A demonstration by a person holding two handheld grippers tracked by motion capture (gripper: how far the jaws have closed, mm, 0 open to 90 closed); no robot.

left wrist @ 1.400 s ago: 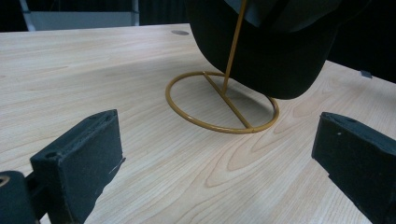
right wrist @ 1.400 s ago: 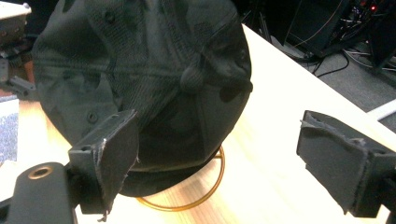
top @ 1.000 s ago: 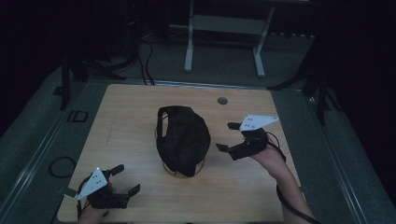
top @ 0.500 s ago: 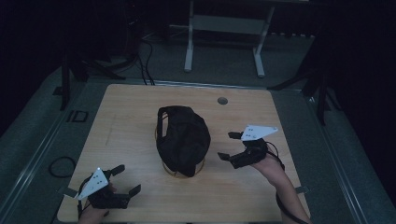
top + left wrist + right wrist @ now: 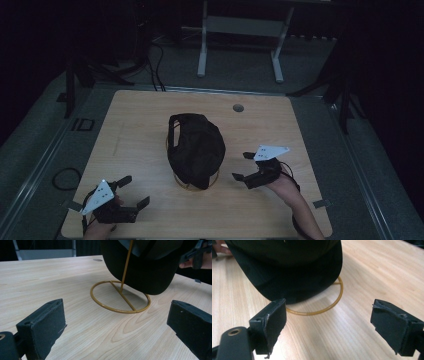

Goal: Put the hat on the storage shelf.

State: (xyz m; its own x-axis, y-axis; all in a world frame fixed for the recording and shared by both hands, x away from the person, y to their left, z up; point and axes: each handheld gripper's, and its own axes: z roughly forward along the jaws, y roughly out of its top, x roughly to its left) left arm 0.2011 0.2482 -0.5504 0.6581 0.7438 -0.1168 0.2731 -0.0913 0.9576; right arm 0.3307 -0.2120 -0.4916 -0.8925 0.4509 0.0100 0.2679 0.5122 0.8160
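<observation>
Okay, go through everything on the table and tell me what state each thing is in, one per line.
black cap: hanging on the stand, brim toward the person, untouched.
gold wire stand: upright, ring base flat on the table.
left gripper: open, empty, near the table's front left corner.
right gripper: open, empty, beside the cap, apart from it.
wooden table: bare apart from the stand.

The pale wood-grain table looked smooth and matt, the black cloth cap matt, the thin gold metal wire stand slightly glossy.
</observation>
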